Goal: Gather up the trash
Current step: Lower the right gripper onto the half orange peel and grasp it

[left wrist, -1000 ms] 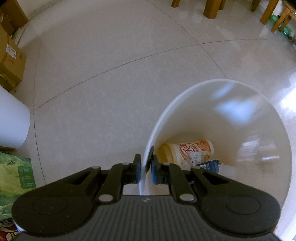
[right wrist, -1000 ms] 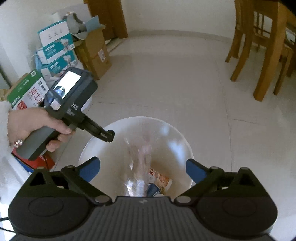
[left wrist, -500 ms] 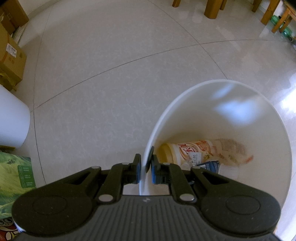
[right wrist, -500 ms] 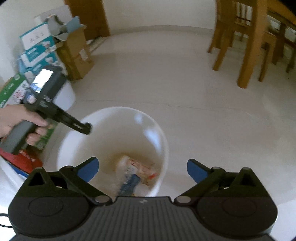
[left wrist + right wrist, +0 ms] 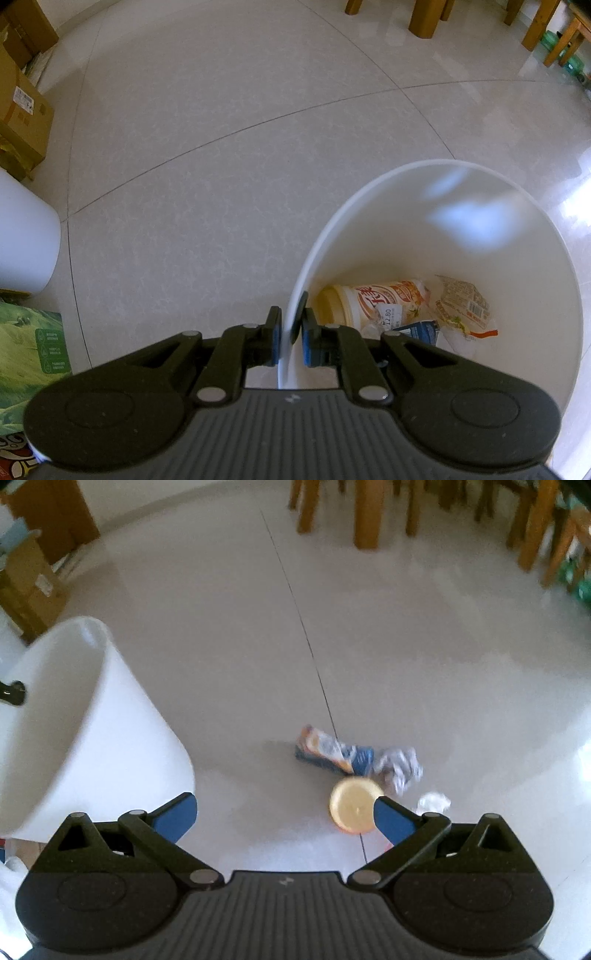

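**Q:** Left wrist view first: what container is there, and what is in it?

**A:** A white bucket (image 5: 461, 236) stands on pale floor tiles (image 5: 221, 147). At its bottom lies a cream drink bottle (image 5: 373, 302) on its side with a price sticker, a small blue carton (image 5: 417, 328) just beside it, and a clear printed wrapper (image 5: 463, 302) to the right. The left gripper (image 5: 291, 332) is clamped on the bucket's near rim, one blue pad outside the wall and one inside.

**Q:** What does the right wrist view add?

**A:** Trash not yet collected, lying on the floor well apart from the bucket (image 5: 85, 720): a crushed blue and orange packet (image 5: 332, 753), a crumpled silvery wrapper (image 5: 400, 768) touching its right end, a round yellow lid (image 5: 351, 808) just in front, and a small clear scrap (image 5: 432, 801) to the right. The right gripper (image 5: 284, 816) has its jaws spread wide with nothing between them; its right finger overlaps the lid's edge in the picture. This view is blurred, so print on the packet cannot be read. It does not show the bucket's contents; the left view does not show the floor trash.

**Q:** What else is around?

**A:** Cardboard boxes (image 5: 22, 110) at the left, a second white container (image 5: 26, 243) below them, a green printed box (image 5: 26, 354), and wooden furniture legs (image 5: 365, 513) at the far side. A dark tip of the left gripper (image 5: 13, 692) shows at the bucket's rim in the right view.
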The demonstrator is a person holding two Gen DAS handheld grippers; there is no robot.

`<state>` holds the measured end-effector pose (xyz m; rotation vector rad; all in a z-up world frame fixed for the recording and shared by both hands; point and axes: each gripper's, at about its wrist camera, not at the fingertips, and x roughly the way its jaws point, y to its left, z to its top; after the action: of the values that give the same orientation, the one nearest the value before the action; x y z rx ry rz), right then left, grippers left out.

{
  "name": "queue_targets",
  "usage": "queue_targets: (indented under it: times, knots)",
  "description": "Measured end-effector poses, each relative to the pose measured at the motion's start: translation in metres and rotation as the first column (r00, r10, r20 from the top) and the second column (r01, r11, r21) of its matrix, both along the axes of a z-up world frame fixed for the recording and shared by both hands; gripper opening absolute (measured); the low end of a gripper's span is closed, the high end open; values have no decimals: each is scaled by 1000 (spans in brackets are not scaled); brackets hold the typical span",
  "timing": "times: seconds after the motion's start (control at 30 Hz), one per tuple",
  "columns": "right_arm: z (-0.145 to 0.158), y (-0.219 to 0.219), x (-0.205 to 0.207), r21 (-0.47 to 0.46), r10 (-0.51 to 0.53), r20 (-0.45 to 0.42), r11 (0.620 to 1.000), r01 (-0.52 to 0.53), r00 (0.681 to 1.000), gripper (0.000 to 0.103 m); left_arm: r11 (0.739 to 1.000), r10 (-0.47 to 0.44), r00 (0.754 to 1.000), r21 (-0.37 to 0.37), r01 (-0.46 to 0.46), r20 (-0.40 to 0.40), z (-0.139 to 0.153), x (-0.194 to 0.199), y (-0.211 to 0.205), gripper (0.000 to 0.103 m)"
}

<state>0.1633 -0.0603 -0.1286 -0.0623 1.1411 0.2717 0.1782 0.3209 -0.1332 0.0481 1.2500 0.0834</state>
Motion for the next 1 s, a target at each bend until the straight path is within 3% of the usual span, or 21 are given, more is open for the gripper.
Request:
queue_targets:
  times: [0.43,0.63,1.0]
  knots:
    - [-102,-19,41,-43,-130,-86,991,127,988,103,1000,3,1000,-5,-3,-1,0,0,1,9]
    - [-148,-26,58,-84,-224,-119,973,215,967,103,1000,3,1000,-4,-3,-3,1,1,1,9]
    - [-183,-42,79,-85,-303,-148,952,293,941,103,1000,6,1000,-9,-6,-6,1,3,2,9]
